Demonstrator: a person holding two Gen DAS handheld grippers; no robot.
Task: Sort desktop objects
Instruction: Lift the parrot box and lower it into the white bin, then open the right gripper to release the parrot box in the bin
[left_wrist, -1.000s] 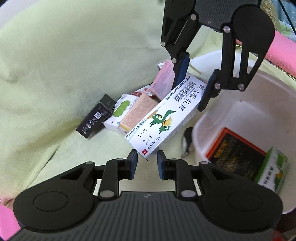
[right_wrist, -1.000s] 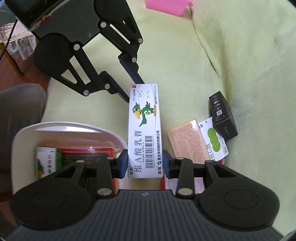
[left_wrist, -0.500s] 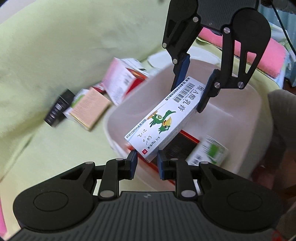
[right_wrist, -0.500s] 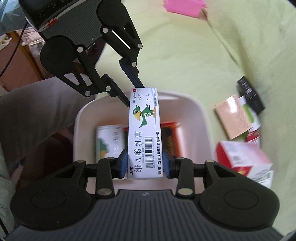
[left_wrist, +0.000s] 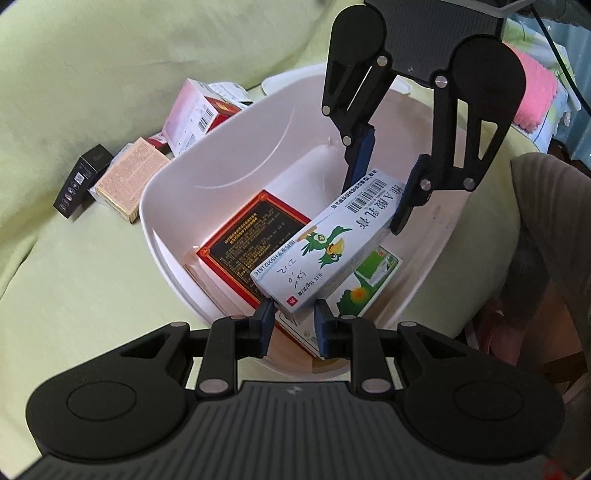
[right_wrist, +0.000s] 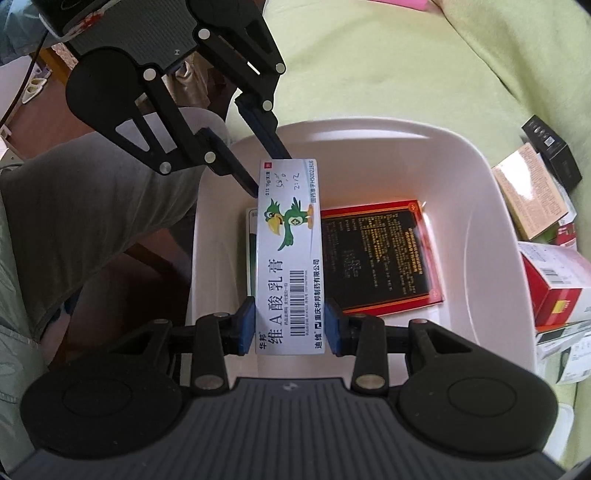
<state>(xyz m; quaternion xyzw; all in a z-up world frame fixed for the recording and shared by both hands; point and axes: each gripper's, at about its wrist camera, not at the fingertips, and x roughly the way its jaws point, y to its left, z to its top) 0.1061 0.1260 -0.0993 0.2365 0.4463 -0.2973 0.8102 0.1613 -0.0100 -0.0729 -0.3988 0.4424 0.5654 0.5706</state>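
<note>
A long white ointment box with a green parrot (left_wrist: 332, 243) (right_wrist: 290, 258) hangs tilted inside the pale pink tub (left_wrist: 240, 147) (right_wrist: 480, 166). My right gripper (right_wrist: 290, 328) (left_wrist: 375, 206) is shut across its barcode end. My left gripper (left_wrist: 293, 314) (right_wrist: 269, 175) has a narrow gap, and the box's other end sits between its tips, pinched there. Under the box, on the tub floor, lie a red-and-black box (left_wrist: 247, 243) (right_wrist: 373, 258) and a green-and-white box (left_wrist: 369, 277) (right_wrist: 251, 236), the latter partly hidden.
Beside the tub on the light green cover (left_wrist: 92, 295) lie a black box (left_wrist: 83, 181), a tan box (left_wrist: 133, 177) and a pink-and-red box (left_wrist: 192, 114). A pink towel (left_wrist: 535, 99) sits beyond. A person's leg (right_wrist: 92, 206) is close to the tub's other side.
Both grippers carried the parrot box from above the pile of boxes over to the tub and lowered it inside. The grip on it looks unchanged.
</note>
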